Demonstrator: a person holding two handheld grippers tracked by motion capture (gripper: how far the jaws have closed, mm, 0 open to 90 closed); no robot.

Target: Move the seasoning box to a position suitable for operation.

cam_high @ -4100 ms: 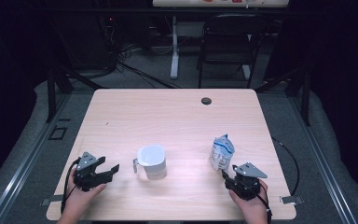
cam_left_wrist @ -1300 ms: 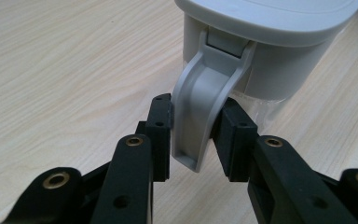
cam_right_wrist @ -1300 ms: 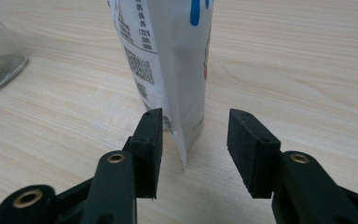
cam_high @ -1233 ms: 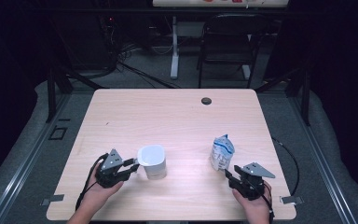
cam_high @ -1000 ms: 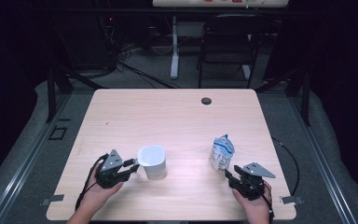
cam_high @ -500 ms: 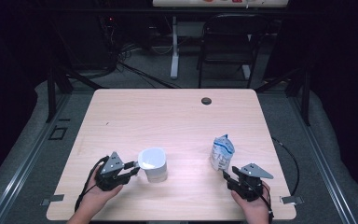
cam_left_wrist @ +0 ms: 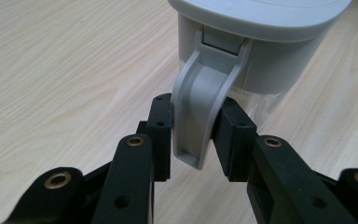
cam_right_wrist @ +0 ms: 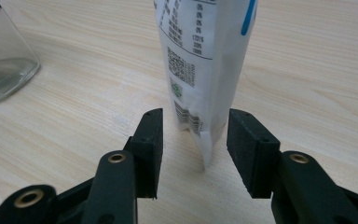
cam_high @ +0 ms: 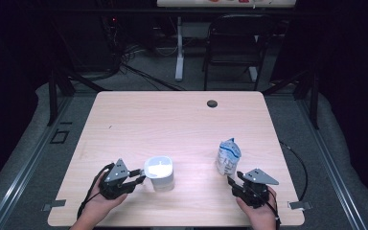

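A clear jug with a grey lid (cam_high: 159,172) stands near the table's front left. Its grey handle (cam_left_wrist: 200,107) points at my left gripper (cam_high: 141,175), and in the left gripper view both pads of the left gripper (cam_left_wrist: 193,135) press on the handle's sides. A white and blue pouch (cam_high: 227,155) stands upright at the front right. My right gripper (cam_high: 232,181) sits just in front of it. In the right gripper view the pouch's lower edge (cam_right_wrist: 205,60) is between the jaws of the right gripper (cam_right_wrist: 193,140), with a gap at the left pad. The jug's glass base (cam_right_wrist: 2,70) shows at the far left.
The wooden table (cam_high: 172,124) has a small black round hole (cam_high: 212,103) near its far edge. A black chair (cam_high: 232,48) and a desk leg stand beyond it on the carpet. A cable (cam_high: 297,158) trails off the table's right edge.
Since the earliest frame my left gripper has moved right to the jug's handle. Over the last second neither gripper nor the pouch has visibly moved.
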